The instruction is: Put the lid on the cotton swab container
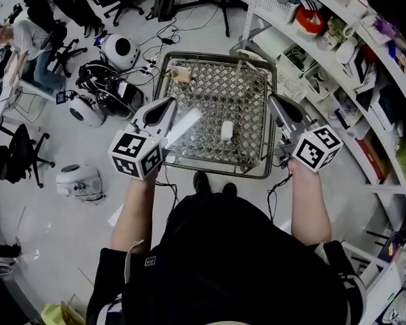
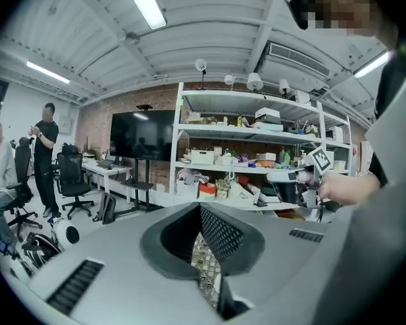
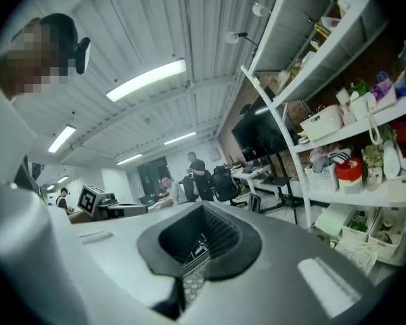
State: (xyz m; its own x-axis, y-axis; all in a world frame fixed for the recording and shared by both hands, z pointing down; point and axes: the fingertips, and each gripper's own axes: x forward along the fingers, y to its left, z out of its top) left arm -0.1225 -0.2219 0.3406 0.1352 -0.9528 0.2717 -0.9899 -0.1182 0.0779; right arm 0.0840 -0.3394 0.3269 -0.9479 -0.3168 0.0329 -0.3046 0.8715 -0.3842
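A wire mesh table (image 1: 215,170) stands in front of me in the head view. On it lie a long clear-white box (image 1: 183,126), a small white oval piece (image 1: 227,129) and a small tan object (image 1: 181,75) at the far left corner. My left gripper (image 1: 168,105) hovers over the table's left side, just left of the clear box, shut and empty. My right gripper (image 1: 273,100) is held off the table's right edge, also shut on nothing. In both gripper views the jaws (image 2: 201,212) (image 3: 203,212) meet, with only mesh showing through the slit.
Metal shelving (image 1: 338,80) packed with bins and bottles runs along the right. White round robots (image 1: 118,50) and cables lie on the floor to the left. Office chairs (image 1: 17,154) and seated people are farther left. My shoes (image 1: 201,181) are at the table's near edge.
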